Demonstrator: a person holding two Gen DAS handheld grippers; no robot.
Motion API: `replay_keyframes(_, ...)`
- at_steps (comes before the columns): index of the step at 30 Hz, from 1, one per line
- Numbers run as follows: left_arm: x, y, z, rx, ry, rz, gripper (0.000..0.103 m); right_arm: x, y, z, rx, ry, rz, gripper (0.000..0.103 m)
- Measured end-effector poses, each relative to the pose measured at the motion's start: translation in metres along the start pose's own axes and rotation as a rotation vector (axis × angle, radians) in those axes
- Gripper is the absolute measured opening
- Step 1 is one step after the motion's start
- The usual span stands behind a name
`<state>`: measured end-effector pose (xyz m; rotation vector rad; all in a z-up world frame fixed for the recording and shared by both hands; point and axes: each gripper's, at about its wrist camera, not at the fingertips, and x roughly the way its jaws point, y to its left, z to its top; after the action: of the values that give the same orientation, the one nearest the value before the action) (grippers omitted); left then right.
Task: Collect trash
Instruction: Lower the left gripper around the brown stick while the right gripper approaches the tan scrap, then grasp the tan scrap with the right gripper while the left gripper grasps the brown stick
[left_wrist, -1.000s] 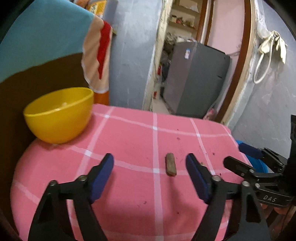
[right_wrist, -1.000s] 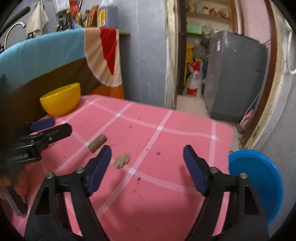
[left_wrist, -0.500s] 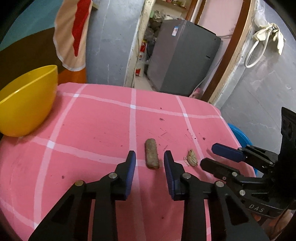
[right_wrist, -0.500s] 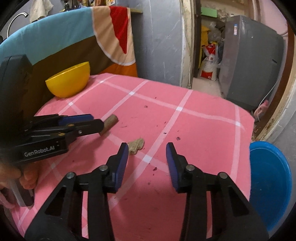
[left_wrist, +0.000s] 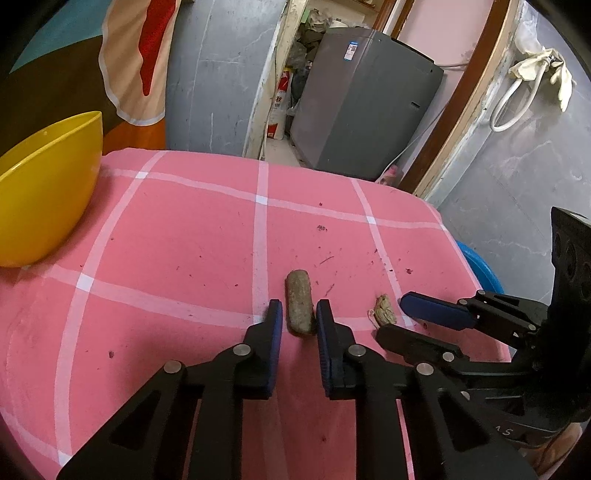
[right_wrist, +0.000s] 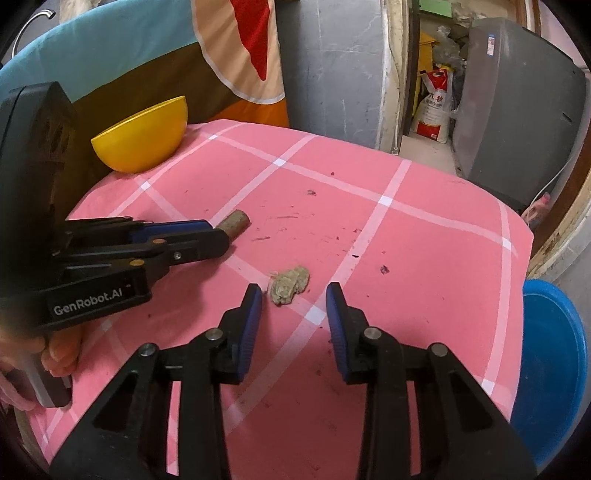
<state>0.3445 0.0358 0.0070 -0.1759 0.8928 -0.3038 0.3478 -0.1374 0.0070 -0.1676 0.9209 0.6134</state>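
A brown cork-like stick (left_wrist: 298, 307) lies on the pink checked tablecloth (left_wrist: 177, 236). My left gripper (left_wrist: 298, 314) is low over it with its jaws narrowed around the stick's near end, a thin gap on each side. The stick also shows in the right wrist view (right_wrist: 233, 221), half hidden behind the left gripper (right_wrist: 207, 240). A crumpled tan scrap (right_wrist: 290, 284) lies just ahead of my right gripper (right_wrist: 293, 301), which is open and empty. The scrap shows in the left wrist view (left_wrist: 384, 314), beside the right gripper (left_wrist: 406, 321).
A yellow bowl (left_wrist: 40, 184) stands at the cloth's far left, also in the right wrist view (right_wrist: 142, 140). A blue basin (right_wrist: 550, 365) sits on the floor beyond the table's right edge. Small dark crumbs dot the cloth. A grey appliance (left_wrist: 362, 99) stands behind.
Both grippers have narrowed from wide open and moved forward and down. The left now straddles the stick's near end; the right has come up close behind the tan scrap.
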Motion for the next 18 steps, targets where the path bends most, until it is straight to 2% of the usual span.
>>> replay_keyframes(5, -0.002, -0.006, -0.004, 0.013, -0.007, 0.020, 0.011, 0.003, 0.004, 0.002, -0.010, 0.005, 0.001, 0.035)
replay_keyframes(11, -0.003, -0.006, -0.009, 0.011, -0.018, 0.020, 0.011, 0.002, 0.004, 0.000, 0.002, -0.003, 0.008, 0.034)
replay_keyframes(18, -0.007, -0.008, -0.014, 0.018, -0.048, 0.026, 0.011, -0.006, 0.001, -0.004, 0.035, -0.052, 0.012, 0.034)
